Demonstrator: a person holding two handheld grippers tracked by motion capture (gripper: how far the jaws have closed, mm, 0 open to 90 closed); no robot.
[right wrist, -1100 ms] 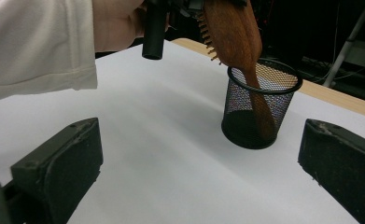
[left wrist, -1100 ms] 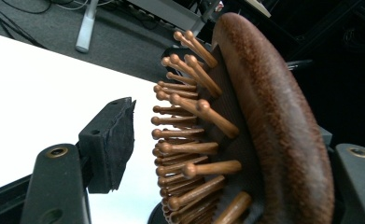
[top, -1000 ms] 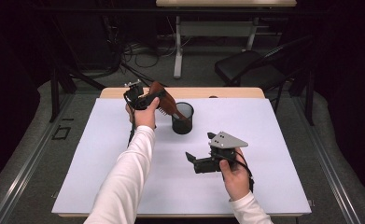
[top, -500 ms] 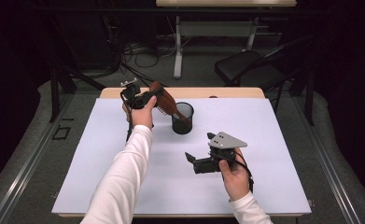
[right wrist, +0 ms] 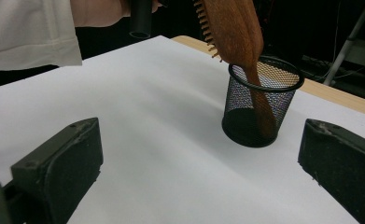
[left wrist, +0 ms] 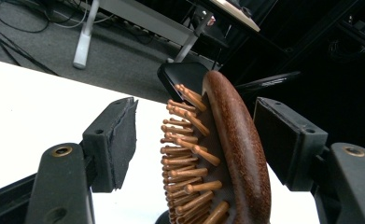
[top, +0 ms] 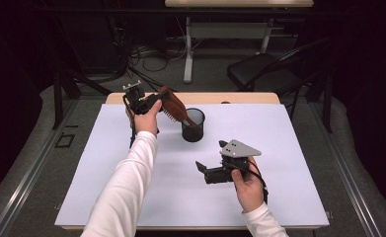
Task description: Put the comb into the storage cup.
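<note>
While the right gripper (top: 200, 167) stood wide, the left gripper's (left wrist: 196, 140) closing jaws flanked the hairbrush (left wrist: 227, 149), seemingly untouched, in the cup (top: 193, 125).

- Your high view looks forward and down over the whole table (top: 131, 197).
- Your left tool's view sits close on the hairbrush (left wrist: 231, 140).
- Your right tool's view, low over the table, shares that hairbrush and the mesh cup (right wrist: 259, 112).

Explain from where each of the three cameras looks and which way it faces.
High view: above the person's side, facing forward and down on the table; both forearms, left gripper, right gripper.
Left gripper view: on that gripper, along its fingers, hairbrush between them.
Right gripper view: low, looking across at the mesh cup; a sleeve shows.
All share the hairbrush.
</note>
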